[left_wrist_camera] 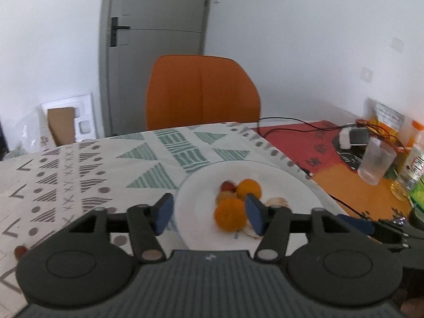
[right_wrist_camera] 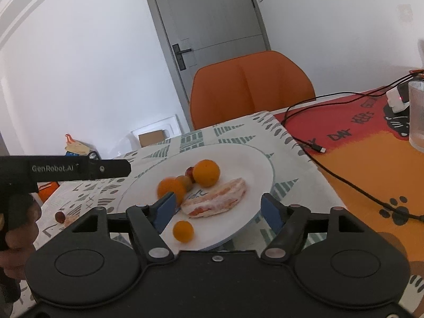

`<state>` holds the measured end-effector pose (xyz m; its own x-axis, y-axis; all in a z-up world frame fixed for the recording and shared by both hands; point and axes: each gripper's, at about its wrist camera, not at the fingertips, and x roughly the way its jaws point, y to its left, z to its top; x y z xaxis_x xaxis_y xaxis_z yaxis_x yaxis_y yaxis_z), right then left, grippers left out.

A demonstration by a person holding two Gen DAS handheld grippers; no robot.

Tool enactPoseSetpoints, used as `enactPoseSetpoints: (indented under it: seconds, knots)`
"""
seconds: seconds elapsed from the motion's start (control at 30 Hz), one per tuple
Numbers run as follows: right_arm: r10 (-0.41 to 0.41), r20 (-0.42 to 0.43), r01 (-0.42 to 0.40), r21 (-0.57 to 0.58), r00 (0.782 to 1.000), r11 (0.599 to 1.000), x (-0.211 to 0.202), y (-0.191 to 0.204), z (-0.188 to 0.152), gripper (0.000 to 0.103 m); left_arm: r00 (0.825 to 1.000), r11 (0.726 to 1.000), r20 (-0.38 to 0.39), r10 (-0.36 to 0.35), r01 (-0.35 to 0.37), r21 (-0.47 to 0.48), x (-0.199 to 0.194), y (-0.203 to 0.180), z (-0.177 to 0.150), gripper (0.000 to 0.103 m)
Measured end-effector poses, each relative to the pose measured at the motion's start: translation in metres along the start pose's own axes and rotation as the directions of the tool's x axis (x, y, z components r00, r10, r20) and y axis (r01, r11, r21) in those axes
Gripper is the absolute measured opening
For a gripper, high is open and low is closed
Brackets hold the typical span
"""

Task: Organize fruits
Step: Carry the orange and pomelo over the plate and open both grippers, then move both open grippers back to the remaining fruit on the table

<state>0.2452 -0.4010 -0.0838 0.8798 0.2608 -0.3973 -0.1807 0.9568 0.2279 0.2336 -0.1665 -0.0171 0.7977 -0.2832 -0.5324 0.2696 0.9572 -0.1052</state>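
A white plate (right_wrist_camera: 254,159) on the patterned tablecloth holds two oranges (right_wrist_camera: 206,172), a small orange fruit (right_wrist_camera: 182,231), a peeled pomelo wedge (right_wrist_camera: 216,198) and small reddish and brownish fruits (right_wrist_camera: 189,171). My right gripper (right_wrist_camera: 216,209) is open and empty, low over the plate's near edge, with the wedge between its blue pads. My left gripper (left_wrist_camera: 209,213) is open and empty above the plate (left_wrist_camera: 286,182), with an orange (left_wrist_camera: 230,214) between its pads. A grape and a fruit piece (right_wrist_camera: 60,216) lie on the cloth left of the plate.
An orange chair (right_wrist_camera: 251,90) stands behind the table. A black cable (right_wrist_camera: 344,182) runs over the red-orange mat on the right, near a ribbed glass (right_wrist_camera: 417,116), a charger, bottles (left_wrist_camera: 416,159) and packets. The left tool's body (right_wrist_camera: 66,169) reaches in from the left.
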Motion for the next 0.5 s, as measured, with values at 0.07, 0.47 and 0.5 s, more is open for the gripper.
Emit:
enactPoseSetpoints:
  seconds: [0.07,0.47,0.5]
  knots:
    - [0.006,-0.006,-0.006,0.003,1.000,1.000,0.002,0.002,-0.001,0.072,1.000,1.000,0.004,0.020,-0.020,-0.010,-0.004,0.006,-0.001,0.073]
    - [0.037,-0.018,-0.038,-0.011,0.999,0.999,0.003,0.027,-0.002,0.083,0.992,0.991,0.025,0.123,-0.122,-0.063,-0.036,0.047,-0.008,0.089]
    - [0.041,-0.020,-0.041,-0.013,0.999,0.999,0.003,0.029,-0.003,0.084,0.991,0.990,0.029,0.128,-0.126,-0.065,-0.040,0.049,-0.008,0.090]
